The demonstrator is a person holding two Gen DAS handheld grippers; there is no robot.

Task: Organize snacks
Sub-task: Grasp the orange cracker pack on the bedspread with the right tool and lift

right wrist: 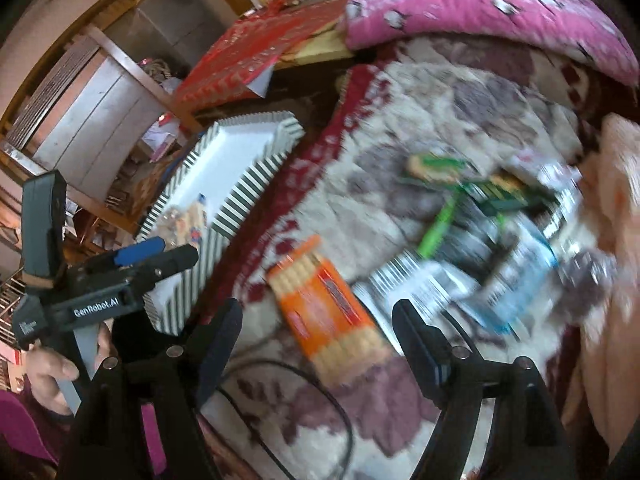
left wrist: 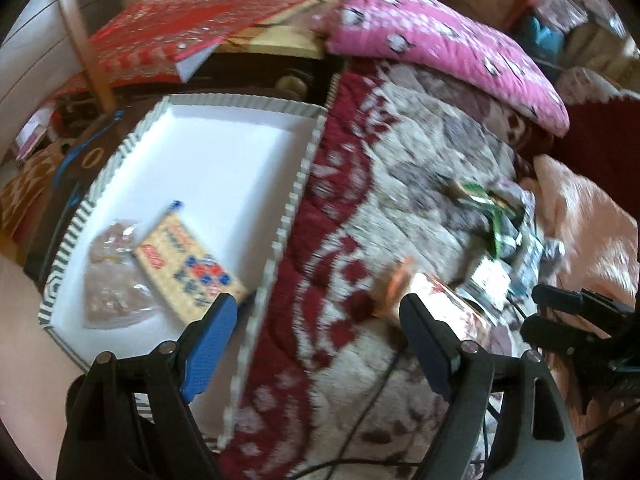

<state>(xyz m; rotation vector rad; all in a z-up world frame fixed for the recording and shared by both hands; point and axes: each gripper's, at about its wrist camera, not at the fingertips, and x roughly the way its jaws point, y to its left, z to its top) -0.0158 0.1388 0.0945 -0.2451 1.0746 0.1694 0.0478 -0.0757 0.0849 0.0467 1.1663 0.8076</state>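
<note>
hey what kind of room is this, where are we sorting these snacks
Probably a lived-in bedroom at home: snack packets lie on a patterned blanket beside a pink pillow, and a striped white tray sits at the bed's edge near a cluttered table with a red cloth.

Snack pile (right wrist: 500,232) — motion-blurred, wrappers unreadable — its far side smeared.

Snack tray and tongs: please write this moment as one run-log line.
tray: two snack packs inside | orange pack: on blanket | left tongs: open, empty | right tongs: open, empty
</note>
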